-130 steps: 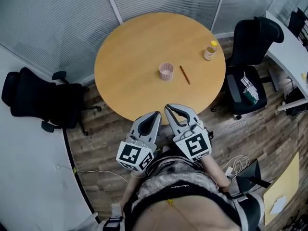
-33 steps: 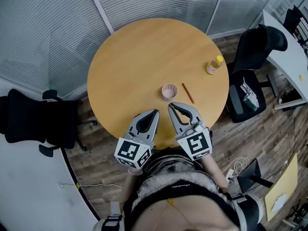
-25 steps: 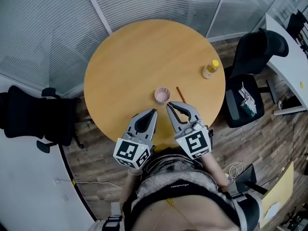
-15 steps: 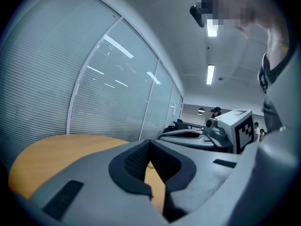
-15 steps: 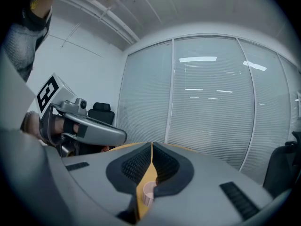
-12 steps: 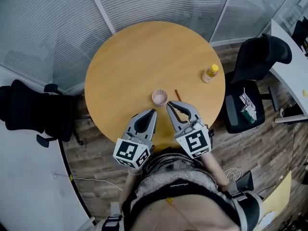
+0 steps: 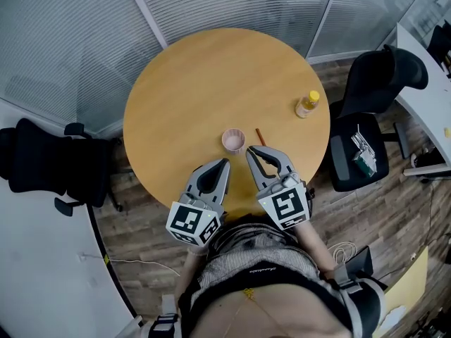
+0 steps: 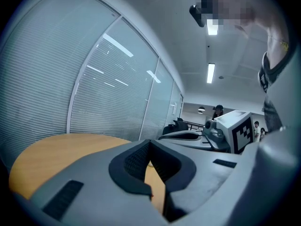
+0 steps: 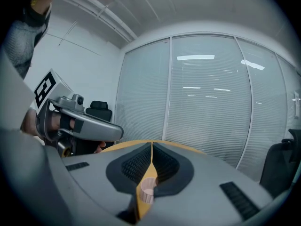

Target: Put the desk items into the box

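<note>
An office meeting room; slatted glass partition walls (image 7: 232, 2) curve round a round wooden bench (image 7: 211, 76); black swivel chairs stand on either side, one at the left (image 7: 42, 157), one at the right (image 7: 380, 83); a white desk (image 7: 430, 76) runs along the right edge; the floor (image 7: 394, 203) is wood plank; the left gripper view shows long ceiling strip lights (image 8: 210, 73) and more glazed walls beyond.

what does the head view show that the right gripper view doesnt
Only the head view: the yellow-capped bottle and the pencil. Only the right gripper view: up close, the jaws of the right gripper closed together, gripping nothing. Both: the pink cup, the round table and the left gripper.
</note>
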### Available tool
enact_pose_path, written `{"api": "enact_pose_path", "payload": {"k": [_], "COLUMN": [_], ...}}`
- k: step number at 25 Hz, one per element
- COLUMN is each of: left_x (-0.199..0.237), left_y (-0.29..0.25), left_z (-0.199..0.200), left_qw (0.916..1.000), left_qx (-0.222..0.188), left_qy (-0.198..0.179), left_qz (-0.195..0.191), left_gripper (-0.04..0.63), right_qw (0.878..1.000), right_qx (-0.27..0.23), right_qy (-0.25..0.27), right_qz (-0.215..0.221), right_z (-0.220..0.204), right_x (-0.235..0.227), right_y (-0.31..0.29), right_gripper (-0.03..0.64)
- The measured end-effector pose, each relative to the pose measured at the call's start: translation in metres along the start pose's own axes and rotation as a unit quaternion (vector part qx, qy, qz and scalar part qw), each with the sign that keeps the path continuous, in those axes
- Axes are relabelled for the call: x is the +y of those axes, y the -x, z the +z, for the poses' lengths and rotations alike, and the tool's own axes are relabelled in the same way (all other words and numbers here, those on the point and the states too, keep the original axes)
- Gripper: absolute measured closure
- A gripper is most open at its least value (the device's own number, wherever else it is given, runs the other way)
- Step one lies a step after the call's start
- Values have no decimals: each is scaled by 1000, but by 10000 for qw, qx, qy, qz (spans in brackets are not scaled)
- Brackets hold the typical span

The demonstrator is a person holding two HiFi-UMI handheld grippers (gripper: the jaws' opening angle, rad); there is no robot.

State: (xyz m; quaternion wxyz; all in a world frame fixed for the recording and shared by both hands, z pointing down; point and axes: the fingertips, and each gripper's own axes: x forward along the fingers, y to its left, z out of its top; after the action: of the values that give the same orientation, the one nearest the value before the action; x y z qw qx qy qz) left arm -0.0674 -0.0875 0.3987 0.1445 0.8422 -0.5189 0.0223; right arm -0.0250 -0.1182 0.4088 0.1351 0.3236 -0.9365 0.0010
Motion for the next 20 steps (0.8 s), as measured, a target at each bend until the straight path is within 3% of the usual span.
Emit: {"api": "enact_pose_path", "payload": {"k": [10,20], "left_x": [-2,1], "left_y": [-4,-12], "left_z": [-7,-11], "left_qw": [9997,9993], "left_qx": [152,233], "left_qy": [-10,15], "left_qz": [-194,-297], "left_gripper": [597,597], "right_qw": [9998,9985], "right_qx": [88,434], "right_qy": [-34,94], "right_qz": [-202,-328], "right_z": [-11,-49], "right_x": [-11,-20], "right_y": [-3,-15], "right_gripper": [594,594]}}
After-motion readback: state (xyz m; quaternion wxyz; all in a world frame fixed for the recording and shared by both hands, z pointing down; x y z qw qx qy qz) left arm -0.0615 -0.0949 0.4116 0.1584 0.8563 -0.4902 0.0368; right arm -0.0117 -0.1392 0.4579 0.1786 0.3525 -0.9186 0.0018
